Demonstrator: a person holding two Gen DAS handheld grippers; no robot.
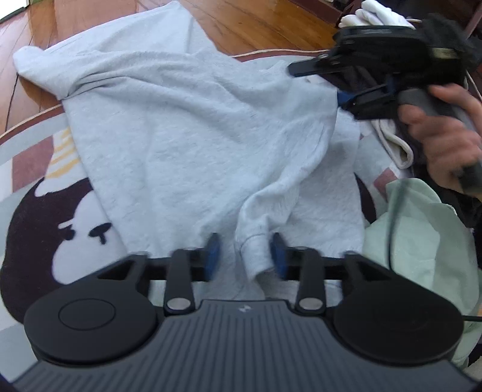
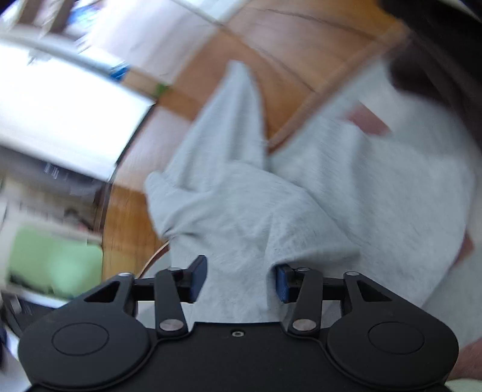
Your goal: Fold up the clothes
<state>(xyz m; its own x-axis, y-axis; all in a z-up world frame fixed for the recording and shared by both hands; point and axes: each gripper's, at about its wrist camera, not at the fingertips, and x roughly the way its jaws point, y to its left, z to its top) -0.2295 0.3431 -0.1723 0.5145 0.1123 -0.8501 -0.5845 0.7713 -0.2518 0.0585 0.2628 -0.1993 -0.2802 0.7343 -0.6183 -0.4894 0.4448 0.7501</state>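
A light grey sweatshirt (image 1: 192, 126) lies spread and rumpled on a patterned rug (image 1: 36, 169). In the left wrist view my left gripper (image 1: 245, 256) stands over its near edge, jaws apart, with a sleeve cuff (image 1: 256, 256) lying loose between the blue pads (image 1: 212, 256). My right gripper (image 1: 319, 87) sits at the garment's far right edge, held by a hand (image 1: 446, 135), its fingers spread. In the blurred right wrist view, grey cloth (image 2: 241, 241) fills the gap of the right gripper (image 2: 241, 282); the pads (image 2: 283, 283) do not visibly pinch it.
A mint green garment (image 1: 415, 241) lies at the near right, and a folded white cloth (image 1: 391, 141) under the right hand. More white fabric (image 1: 376, 15) sits at the far right. Wooden floor (image 1: 256, 21) surrounds the rug. A bright window (image 2: 60, 111) shows on the left.
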